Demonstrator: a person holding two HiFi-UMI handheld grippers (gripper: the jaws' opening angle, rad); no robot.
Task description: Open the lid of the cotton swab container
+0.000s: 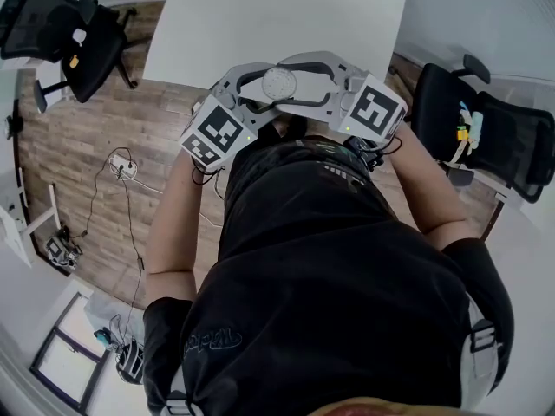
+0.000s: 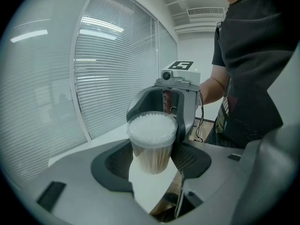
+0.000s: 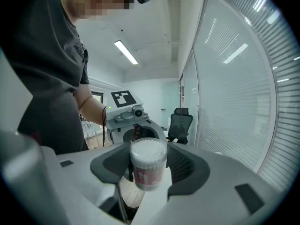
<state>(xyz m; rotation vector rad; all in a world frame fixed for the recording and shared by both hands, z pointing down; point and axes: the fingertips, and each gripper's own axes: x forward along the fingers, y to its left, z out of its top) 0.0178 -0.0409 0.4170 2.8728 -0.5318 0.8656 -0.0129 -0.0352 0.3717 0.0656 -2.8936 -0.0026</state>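
A clear round cotton swab container (image 1: 280, 83) is held upright in the air in front of the person, just off the near edge of the white table (image 1: 286, 16). Its lid is on, with white swab tips showing through it (image 2: 152, 128). My left gripper (image 1: 260, 89) comes in from the left, and its dark pads (image 2: 187, 161) press on the lower body. From the right, my right gripper (image 1: 303, 85) is shut on the same container (image 3: 148, 165), which shows a red label. Its jaws stand at about lid height in the left gripper view.
Black office chairs stand at the far left (image 1: 61, 33) and at the right (image 1: 486, 128). Cables and a power strip (image 1: 126, 167) lie on the wood floor. Window blinds (image 2: 117, 69) line the wall behind the table.
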